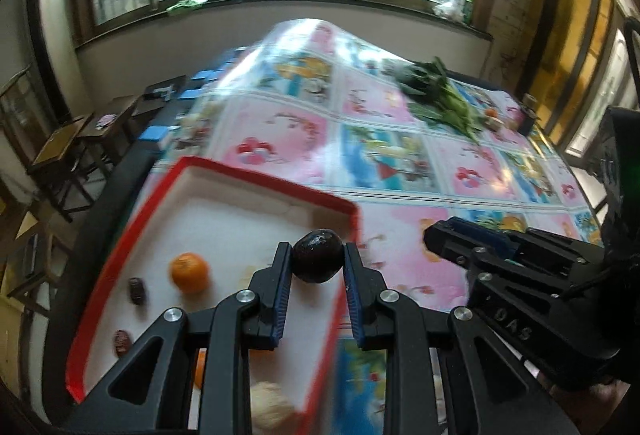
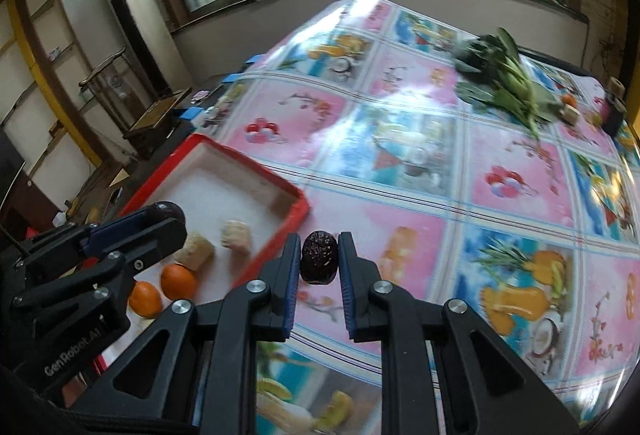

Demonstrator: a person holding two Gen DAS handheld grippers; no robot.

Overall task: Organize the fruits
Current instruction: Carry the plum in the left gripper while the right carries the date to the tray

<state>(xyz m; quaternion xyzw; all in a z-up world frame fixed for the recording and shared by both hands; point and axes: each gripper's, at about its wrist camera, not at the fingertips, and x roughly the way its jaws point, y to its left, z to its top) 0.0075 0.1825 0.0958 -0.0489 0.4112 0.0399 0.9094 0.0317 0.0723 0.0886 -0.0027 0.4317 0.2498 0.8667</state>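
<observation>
Left tool (image 1: 318, 261) clamping a dark round fruit (image 1: 317, 255) above the red-rimmed tray (image 1: 276, 184), right tool (image 2: 319, 258) gripping a wrinkled red date (image 2: 319, 257) over the patterned surface (image 2: 500, 163)

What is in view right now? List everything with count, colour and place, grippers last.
Tray: one, red rim, white inside, table's left side.
Oranges: two, orange, in tray.
Pale lumpy pieces: two, beige, in tray; kind unclear.
Red dates: two in tray near its left rim.
Leafy greens: one bunch, green, far right of table.
Small items: several, far right edge; too small to identify.
Tablecloth: one, pink and blue picture squares.
Left gripper: black, blue pads, shut on dark round fruit above tray.
Right gripper: shut on wrinkled dark red date beside tray.
</observation>
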